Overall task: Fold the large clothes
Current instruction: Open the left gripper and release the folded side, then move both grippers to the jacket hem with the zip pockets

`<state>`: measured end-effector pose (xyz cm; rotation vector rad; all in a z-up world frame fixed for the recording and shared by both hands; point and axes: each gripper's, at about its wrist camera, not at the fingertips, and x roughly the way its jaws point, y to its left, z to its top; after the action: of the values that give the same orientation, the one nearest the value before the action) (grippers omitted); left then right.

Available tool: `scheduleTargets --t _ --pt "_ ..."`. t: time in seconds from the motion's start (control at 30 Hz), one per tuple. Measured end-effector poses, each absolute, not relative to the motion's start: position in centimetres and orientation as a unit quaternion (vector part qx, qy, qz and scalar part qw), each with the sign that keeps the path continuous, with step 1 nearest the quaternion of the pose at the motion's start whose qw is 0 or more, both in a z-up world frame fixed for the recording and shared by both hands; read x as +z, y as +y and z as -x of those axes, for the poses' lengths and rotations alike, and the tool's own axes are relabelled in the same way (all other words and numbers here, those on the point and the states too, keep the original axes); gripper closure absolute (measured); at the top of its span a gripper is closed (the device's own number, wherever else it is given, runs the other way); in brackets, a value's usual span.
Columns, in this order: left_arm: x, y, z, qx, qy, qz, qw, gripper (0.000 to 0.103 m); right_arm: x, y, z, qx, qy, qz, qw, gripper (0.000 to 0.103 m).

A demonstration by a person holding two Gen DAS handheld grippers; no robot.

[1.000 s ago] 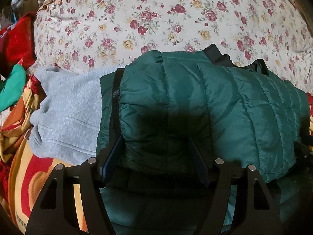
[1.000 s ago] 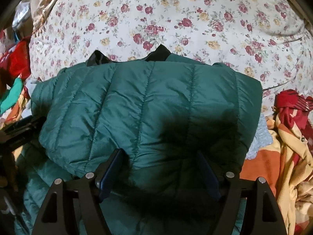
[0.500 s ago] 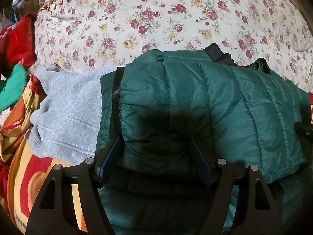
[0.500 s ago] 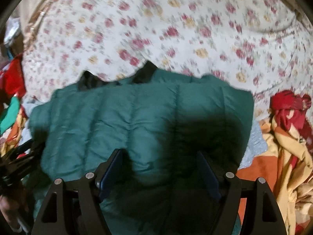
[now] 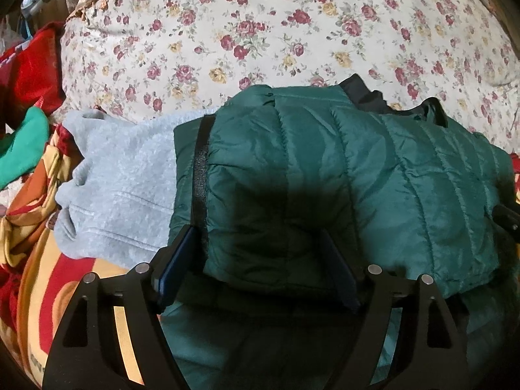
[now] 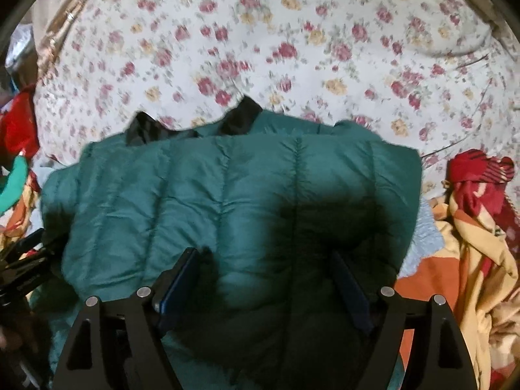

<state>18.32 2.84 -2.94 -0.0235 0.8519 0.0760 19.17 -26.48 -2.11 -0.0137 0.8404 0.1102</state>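
A dark green quilted puffer jacket (image 5: 341,178) lies folded over on itself on the bed; it also fills the right wrist view (image 6: 227,201), black collar at its far edge. My left gripper (image 5: 256,260) is open, its fingers straddling the folded edge at the jacket's left end. My right gripper (image 6: 263,279) is open, its fingers spread over the near edge of the jacket's right part. Neither pinches cloth that I can see.
A floral bedsheet (image 5: 260,32) covers the bed beyond the jacket. A grey fleece garment (image 5: 123,188) lies left of it. A red, yellow and orange blanket (image 6: 471,260) bunches at the right and lower left (image 5: 48,276). Red and green clothes (image 5: 26,123) lie far left.
The right gripper has drawn back slightly from the jacket, so the jacket sits a bit lower in its view. The left gripper and the jacket have hardly moved.
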Motion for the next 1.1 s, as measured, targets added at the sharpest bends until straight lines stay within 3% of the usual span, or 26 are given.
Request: scheduleTargets --t 1.1 --pt "-1.8 5.4 -4.2 0.012 0.435 0.007 0.901 0.025 -1.4 -25.4 -6.2 0.049 0.429 0.029 0.902 0.022"
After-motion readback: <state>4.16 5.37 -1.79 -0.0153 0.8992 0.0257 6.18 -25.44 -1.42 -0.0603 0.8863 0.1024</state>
